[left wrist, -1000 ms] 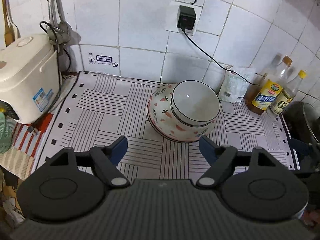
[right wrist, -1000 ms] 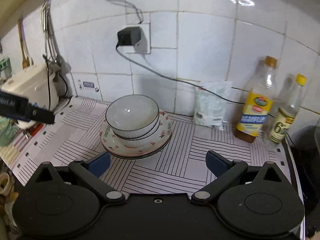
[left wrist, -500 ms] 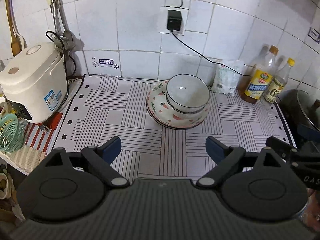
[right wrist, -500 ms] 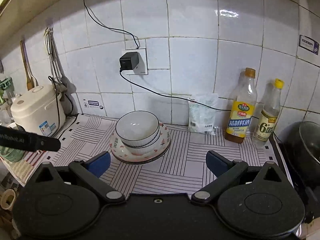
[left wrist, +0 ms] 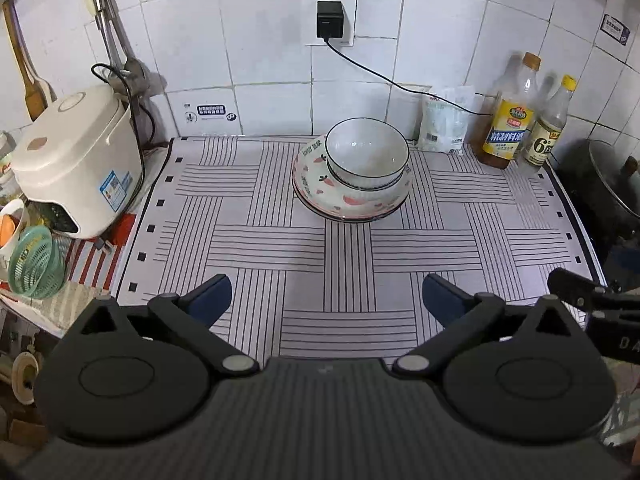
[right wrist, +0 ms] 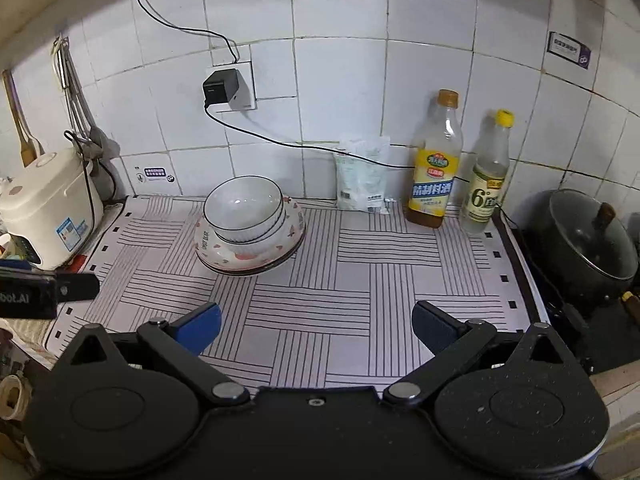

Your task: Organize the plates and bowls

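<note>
My left gripper (left wrist: 326, 300) and my right gripper (right wrist: 316, 324) both hang spread wide with nothing between the fingers, well apart from the crockery. Seen from my left wrist, the stack stands at twelve o'clock on the striped mat (left wrist: 328, 248): a white bowl (left wrist: 366, 152) nested in another white bowl, those sitting in the carrot-print dish (left wrist: 340, 196), with a dark-rimmed plate edge showing underneath. From my right wrist the same pile sits at about eleven o'clock. I judge the job as good as done, since I see no loose plate or bowl anywhere else; the top bowls do sit a little off-centre in the dish, so a nudge might be all that remains.

Room is generous: bare mat lies all around the pile. The limits are the rice cooker (left wrist: 76, 168) at nine o'clock, the salt bag (right wrist: 362, 174) and two bottles (right wrist: 434, 160) along the tiled wall at one o'clock, and the lidded black pot (right wrist: 588, 240) at three o'clock past the mat's edge.
</note>
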